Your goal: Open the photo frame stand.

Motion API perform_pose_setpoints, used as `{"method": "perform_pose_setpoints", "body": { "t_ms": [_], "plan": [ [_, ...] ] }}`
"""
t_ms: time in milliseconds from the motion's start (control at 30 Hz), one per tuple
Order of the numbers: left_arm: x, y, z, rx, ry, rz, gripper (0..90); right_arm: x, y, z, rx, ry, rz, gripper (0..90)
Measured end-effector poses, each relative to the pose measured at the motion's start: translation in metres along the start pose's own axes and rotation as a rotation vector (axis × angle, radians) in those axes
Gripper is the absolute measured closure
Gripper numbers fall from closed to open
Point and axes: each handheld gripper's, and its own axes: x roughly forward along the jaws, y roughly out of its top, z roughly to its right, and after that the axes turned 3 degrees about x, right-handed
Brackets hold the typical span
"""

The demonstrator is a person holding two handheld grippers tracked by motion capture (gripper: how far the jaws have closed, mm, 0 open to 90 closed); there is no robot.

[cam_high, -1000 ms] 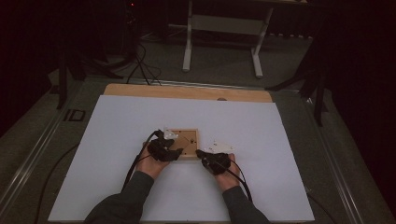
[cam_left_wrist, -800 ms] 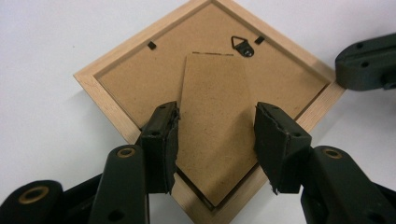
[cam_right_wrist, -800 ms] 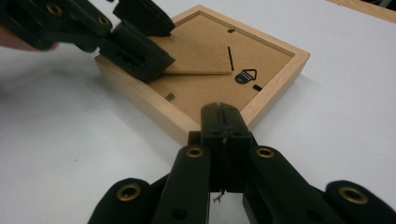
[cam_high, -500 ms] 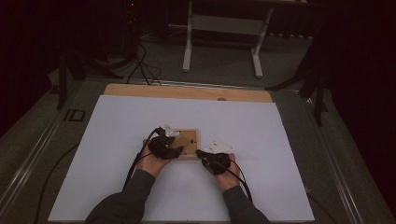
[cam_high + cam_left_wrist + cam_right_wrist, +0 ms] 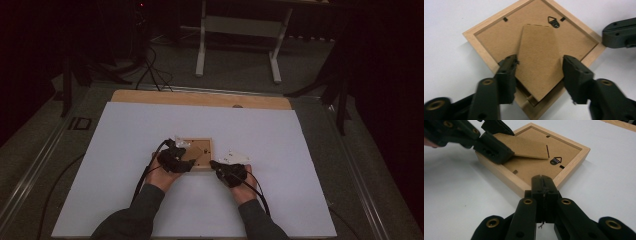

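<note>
Both jaws of the left gripper [image 5: 537, 75] stand spread around the cardboard stand [image 5: 539, 60] of the wooden frame [image 5: 480, 51], seemingly touching its edges, while the right gripper [image 5: 543, 185], pressed together, rests against the frame's rim.

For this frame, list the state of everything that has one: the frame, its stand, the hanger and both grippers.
picture frame: face down, back up.
easel stand: lifted off the backing at one end.
hanger ring: flat on the backing.
left gripper: jaws either side of the stand.
right gripper: shut, at the frame's edge.
</note>
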Motion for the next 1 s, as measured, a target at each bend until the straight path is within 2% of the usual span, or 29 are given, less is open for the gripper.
{"method": "perform_pose_setpoints", "body": {
  "t_ms": [167,200,233,267,300,333,367,467,633,667,767,900,1000],
  "plan": [
    [-0.005,0.005,-0.001,-0.029,-0.012,0.02,50.0,0.0,0.0,0.0,0.0,0.002,0.001,89.5],
    [-0.008,0.007,-0.001,-0.055,-0.024,0.044,49.9,0.0,0.0,0.0,0.0,0.001,0.001,89.5],
    [-0.008,0.007,-0.001,-0.055,-0.024,0.044,49.8,0.0,0.0,0.0,0.0,0.001,0.001,89.5],
    [-0.01,0.009,-0.005,-0.101,-0.056,0.067,49.5,0.0,0.0,0.0,0.001,0.001,0.003,89.5],
    [-0.01,0.009,-0.005,-0.101,-0.056,0.067,49.2,0.0,0.0,0.0,0.001,0.001,0.003,89.5],
    [-0.01,0.01,-0.008,-0.128,-0.079,0.066,49.0,0.0,0.0,0.0,-0.001,-0.001,0.003,89.5],
    [-0.01,0.01,-0.008,-0.128,-0.079,0.066,48.7,0.0,0.0,0.0,-0.001,-0.001,0.003,89.5],
    [-0.008,0.009,-0.011,-0.159,-0.106,0.045,47.1,0.0,0.0,0.0,0.001,0.0,0.002,89.5],
    [-0.005,0.009,-0.014,-0.182,-0.118,0.025,45.8,0.0,0.0,0.0,0.001,0.001,0.003,89.4],
    [-0.003,0.009,-0.016,-0.207,-0.146,0.021,45.8,0.0,0.0,0.0,0.0,0.001,0.002,89.4],
    [-0.003,0.009,-0.017,-0.228,-0.169,0.018,46.1,0.0,0.0,0.0,0.0,0.0,0.002,89.4],
    [-0.002,0.009,-0.019,-0.248,-0.171,0.002,47.9,0.0,0.0,0.0,0.001,-0.001,0.001,89.4],
    [-0.001,0.009,-0.022,-0.267,-0.2,-0.014,51.9,0.0,0.0,0.0,0.001,0.0,0.001,89.3]
  ]
}}
